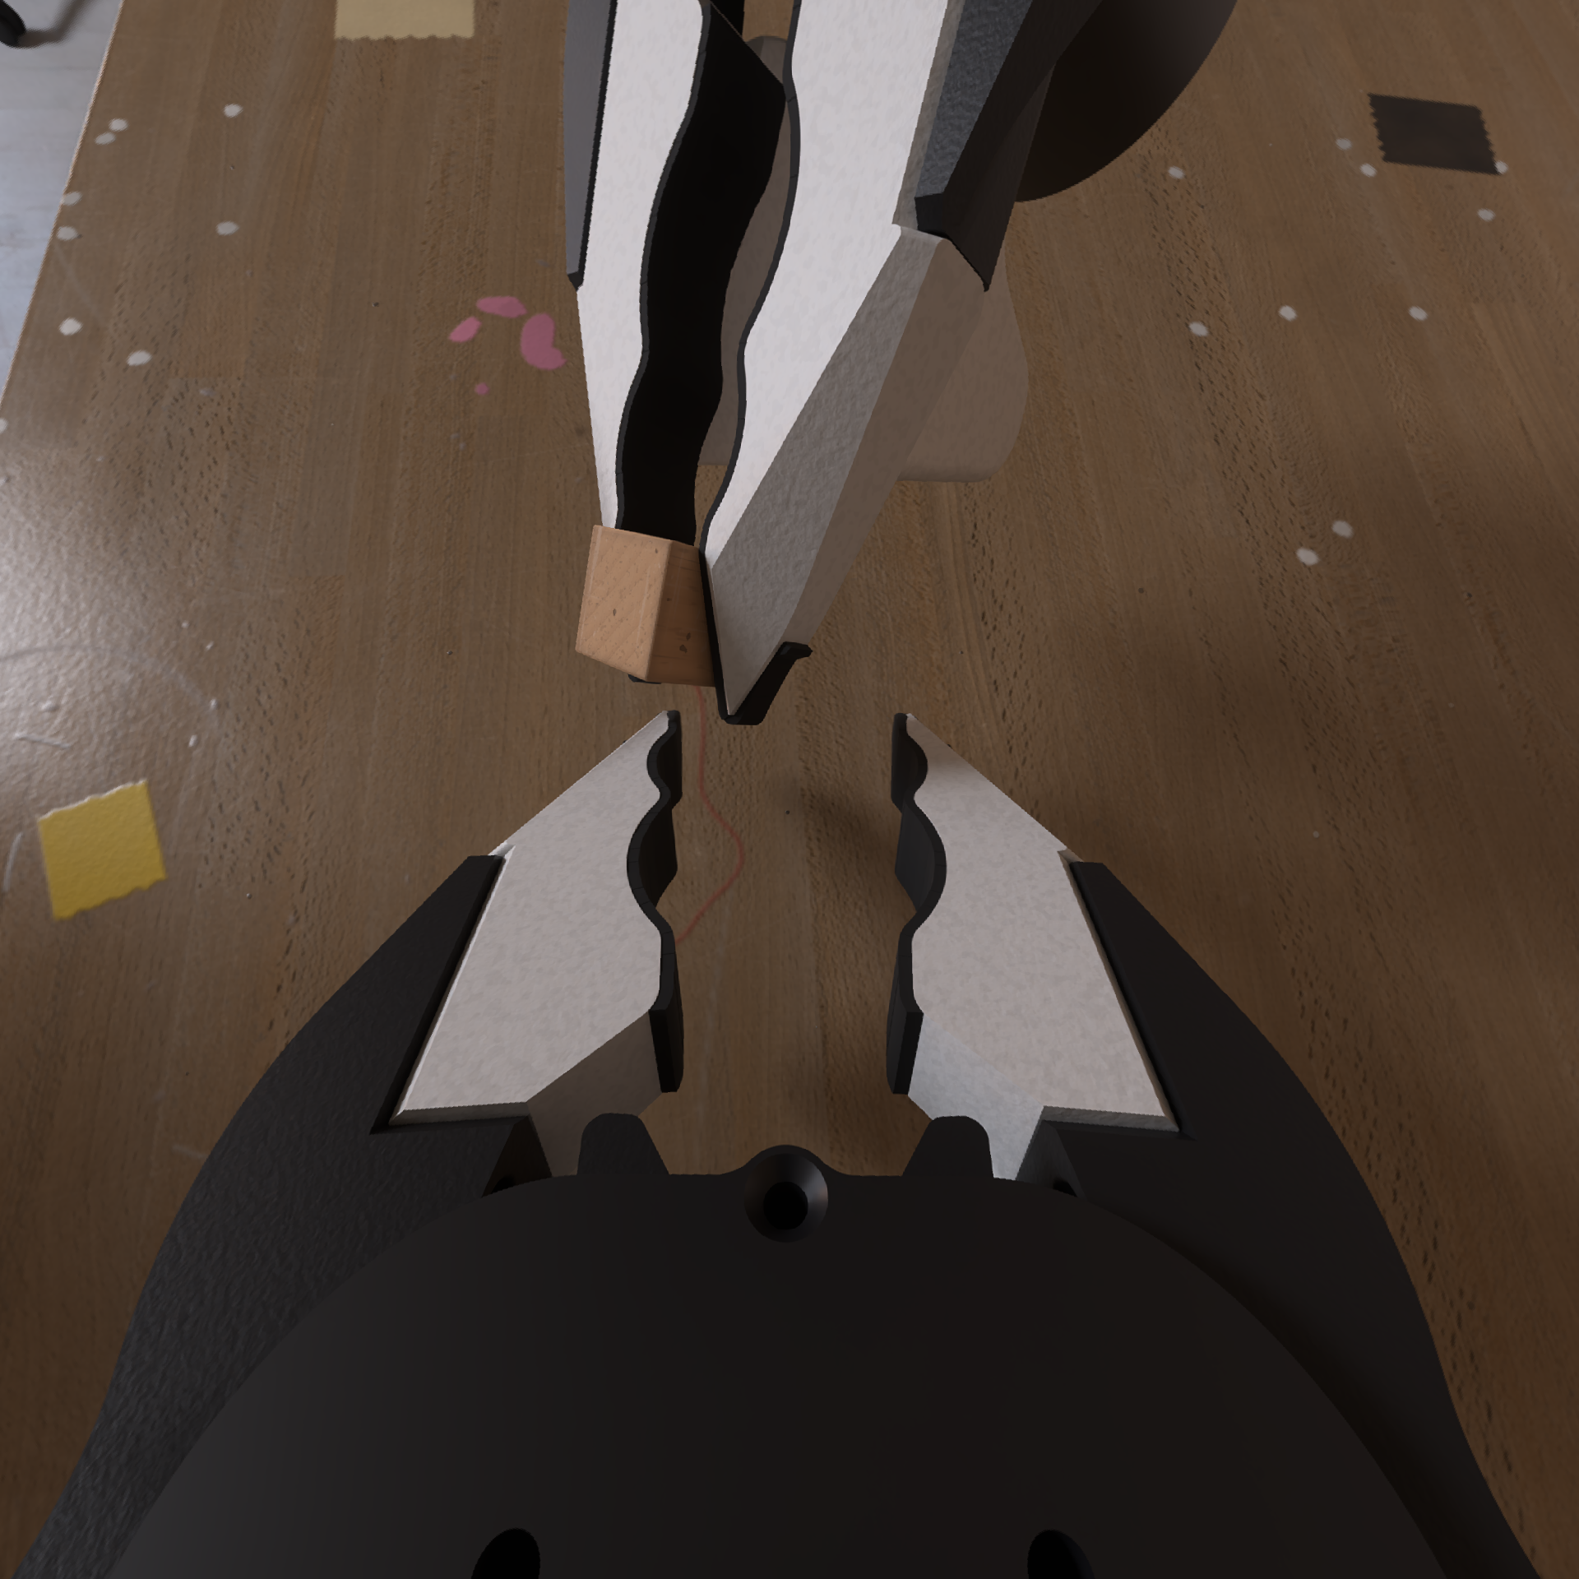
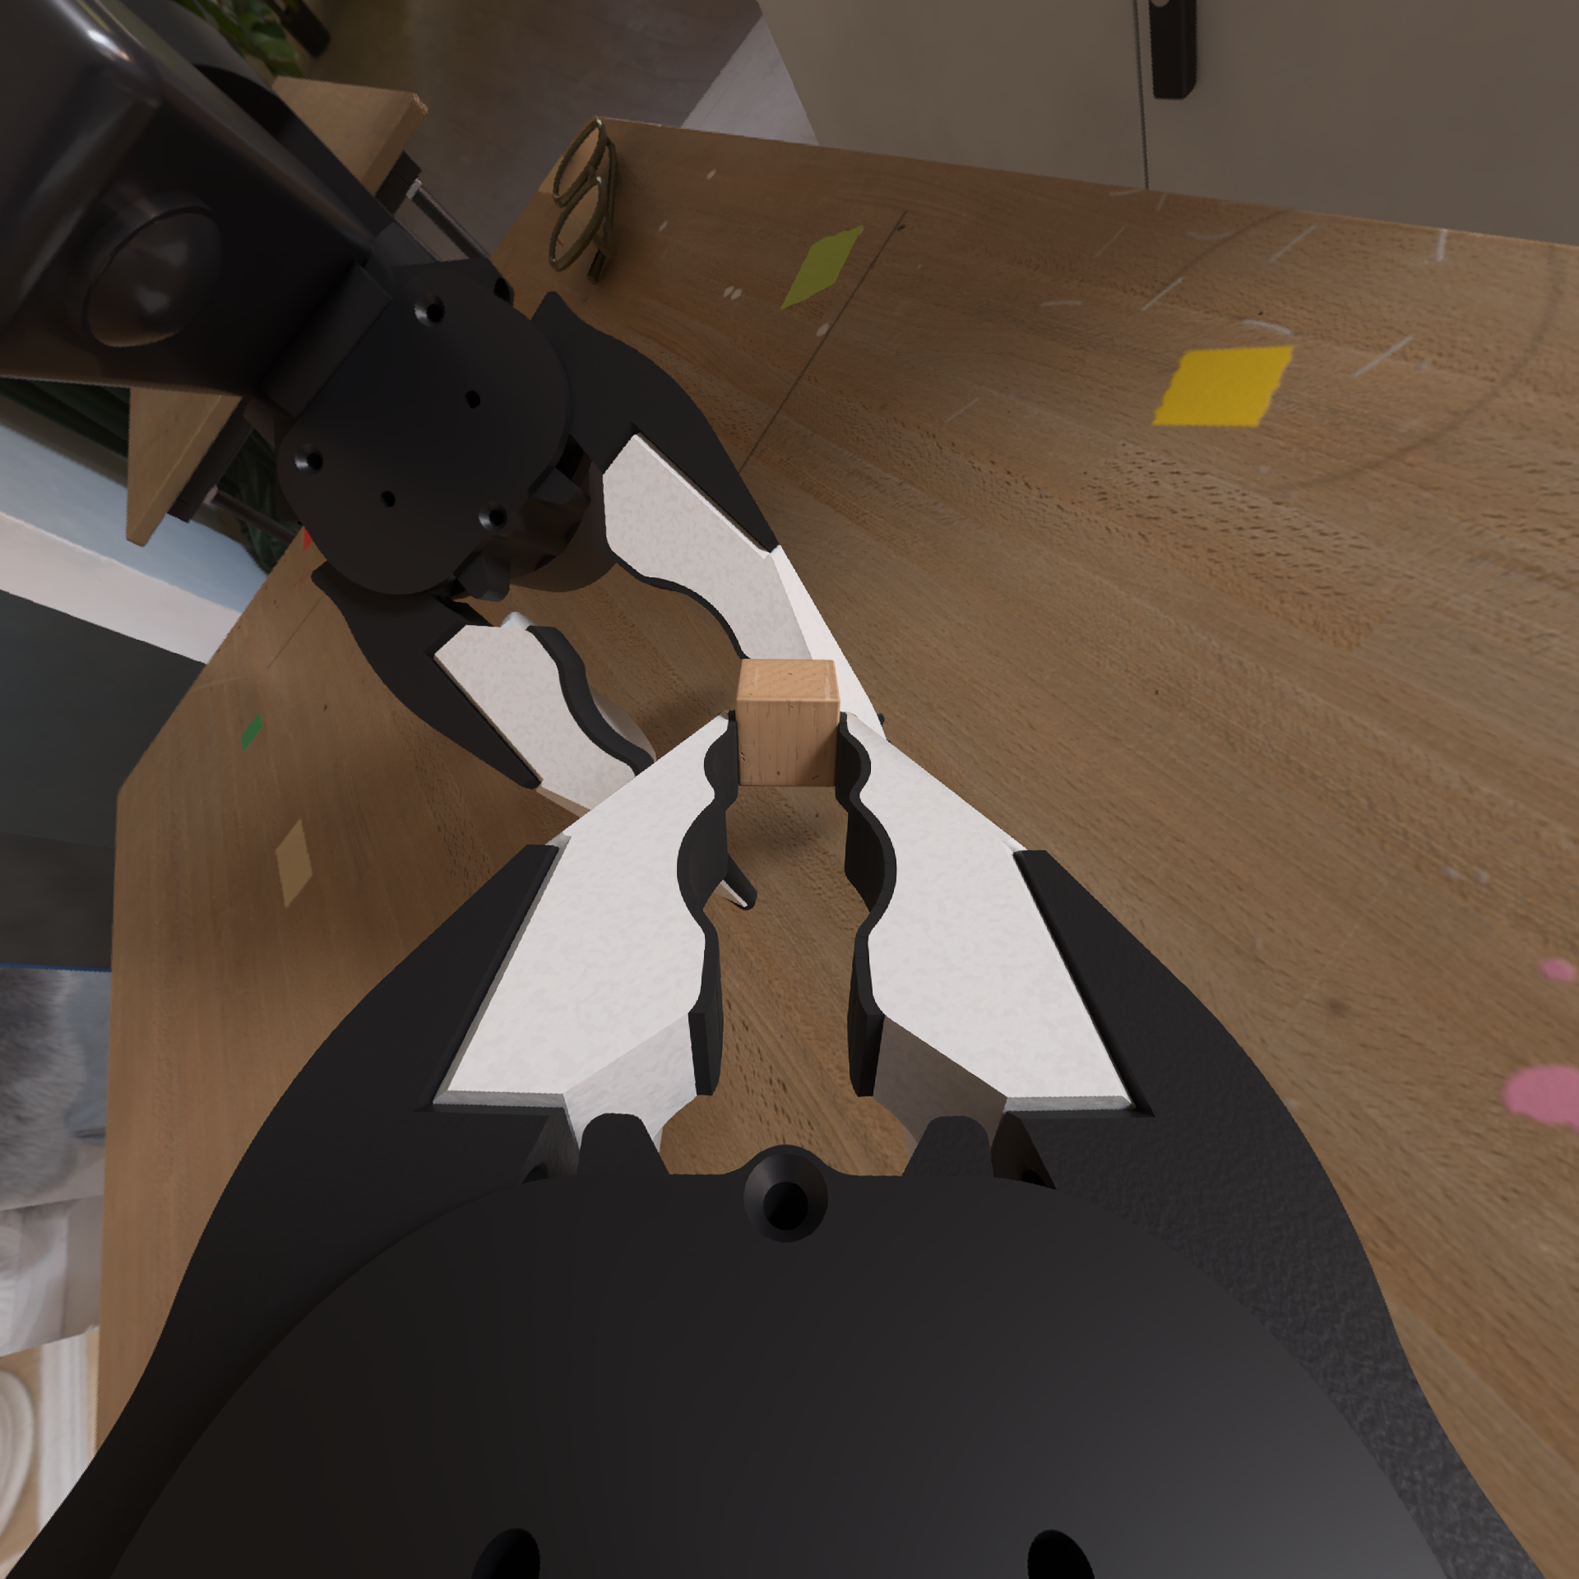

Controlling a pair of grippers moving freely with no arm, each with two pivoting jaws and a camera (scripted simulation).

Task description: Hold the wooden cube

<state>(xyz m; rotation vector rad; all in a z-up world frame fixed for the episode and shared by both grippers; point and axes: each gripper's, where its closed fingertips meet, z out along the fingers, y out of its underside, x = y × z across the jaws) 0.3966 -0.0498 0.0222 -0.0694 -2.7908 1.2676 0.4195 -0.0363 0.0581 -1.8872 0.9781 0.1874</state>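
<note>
The wooden cube (image 2: 784,726) is small and light tan, and sits between my right gripper's (image 2: 786,736) black pad tips. The right gripper is shut on it, holding it just above the wooden table (image 2: 1196,683), with its shadow on the wood below. In the left wrist view the cube (image 1: 641,611) hangs at the tips of the right gripper (image 1: 683,671), which reaches in from the top. My left gripper (image 1: 786,726) is open and empty, its tips just short of the cube. One of its white fingers (image 2: 683,530) shows in the right wrist view beside the cube.
A pair of glasses (image 2: 581,205) lies near the table's far edge. Flat tape patches lie on the wood: yellow (image 2: 1222,384), yellow (image 1: 101,846), dark (image 1: 1431,128). Pink paint stains (image 1: 521,333) mark the table. The table edge runs along the left (image 1: 51,256).
</note>
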